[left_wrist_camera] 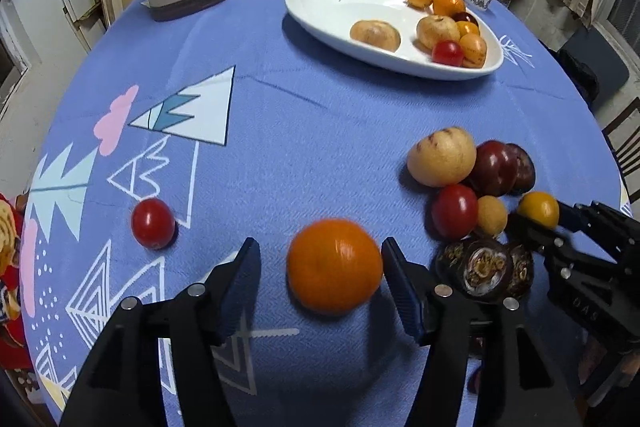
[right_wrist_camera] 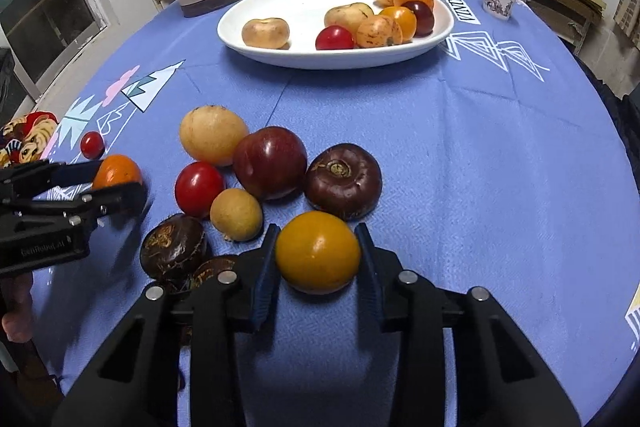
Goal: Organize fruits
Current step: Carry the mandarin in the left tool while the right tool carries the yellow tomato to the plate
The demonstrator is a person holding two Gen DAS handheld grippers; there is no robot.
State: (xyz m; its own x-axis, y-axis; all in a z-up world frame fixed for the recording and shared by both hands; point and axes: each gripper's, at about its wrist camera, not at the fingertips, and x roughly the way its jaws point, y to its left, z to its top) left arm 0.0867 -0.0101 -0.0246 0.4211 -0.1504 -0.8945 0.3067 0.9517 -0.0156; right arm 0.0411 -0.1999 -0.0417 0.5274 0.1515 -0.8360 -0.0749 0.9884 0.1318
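While the right gripper [right_wrist_camera: 316, 255] pinches the yellow fruit [right_wrist_camera: 318, 251] on the blue cloth [right_wrist_camera: 480, 147], the white plate [right_wrist_camera: 280, 57] lies straight ahead — far off. Left gripper [left_wrist_camera: 320, 267] spread around the orange [left_wrist_camera: 334, 265].

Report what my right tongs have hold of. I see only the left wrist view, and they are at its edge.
Observer: The right tongs straddle the yellow fruit. Both pads appear to touch it, and it sits on the tablecloth.
Operator: Check what lies just beyond that fruit.
Observer: A dark brown round fruit, stem scar facing up, lies apart from the yellow one.
Operator: Look at my left tongs from that side.
Observer: The left tongs have the orange between their fingers. Part of a hand shows below their body, at the picture's left edge.
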